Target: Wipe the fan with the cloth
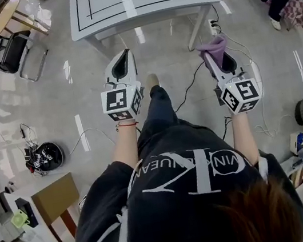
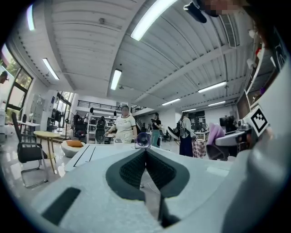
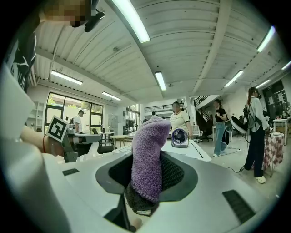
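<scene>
L grip (image 1: pixel 124 55): jaws pressed together, nothing betw. | R grip (image 1: pixel 213 58): pinching purple cloth (image 3: pixel 148 154), cloth sticks up past tips | fan (image 3: pixel 179 137): upright on white table (image 1: pixel 143 9), toward its far side, well apart from cloth | both grips short of table's near edge
</scene>
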Tool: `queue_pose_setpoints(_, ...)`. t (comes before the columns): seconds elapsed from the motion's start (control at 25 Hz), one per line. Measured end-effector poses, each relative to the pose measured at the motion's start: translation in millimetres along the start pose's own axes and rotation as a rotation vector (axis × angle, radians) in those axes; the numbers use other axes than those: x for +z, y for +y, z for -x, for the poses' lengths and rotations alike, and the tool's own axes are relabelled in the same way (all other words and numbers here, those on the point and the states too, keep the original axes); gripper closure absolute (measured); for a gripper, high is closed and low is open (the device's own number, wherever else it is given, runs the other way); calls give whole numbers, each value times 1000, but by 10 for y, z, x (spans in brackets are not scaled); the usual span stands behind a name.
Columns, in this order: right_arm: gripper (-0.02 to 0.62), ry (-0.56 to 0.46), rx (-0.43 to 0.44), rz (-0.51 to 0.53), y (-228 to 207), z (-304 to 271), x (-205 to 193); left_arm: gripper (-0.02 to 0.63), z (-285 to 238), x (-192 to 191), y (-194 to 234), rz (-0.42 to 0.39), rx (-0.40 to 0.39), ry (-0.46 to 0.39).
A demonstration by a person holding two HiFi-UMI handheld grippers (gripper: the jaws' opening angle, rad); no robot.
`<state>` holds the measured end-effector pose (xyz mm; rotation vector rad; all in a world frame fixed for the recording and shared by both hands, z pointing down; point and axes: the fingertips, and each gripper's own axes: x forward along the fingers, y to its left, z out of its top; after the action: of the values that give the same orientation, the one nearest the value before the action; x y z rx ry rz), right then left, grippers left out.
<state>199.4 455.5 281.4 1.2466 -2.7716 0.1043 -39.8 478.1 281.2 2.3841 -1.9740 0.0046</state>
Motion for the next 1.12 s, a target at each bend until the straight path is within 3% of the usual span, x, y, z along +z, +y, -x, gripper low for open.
queue_pose_setpoints(0.48, 448, 23, -18, -25, -441, -499, -30, 600, -794, -41, 79, 4, -47, 20)
queue_pose_setpoints(1.12, 446, 55, -119, -104, -1342, -1968, 109, 600, -2769, 43, 586, -24, -206, 66)
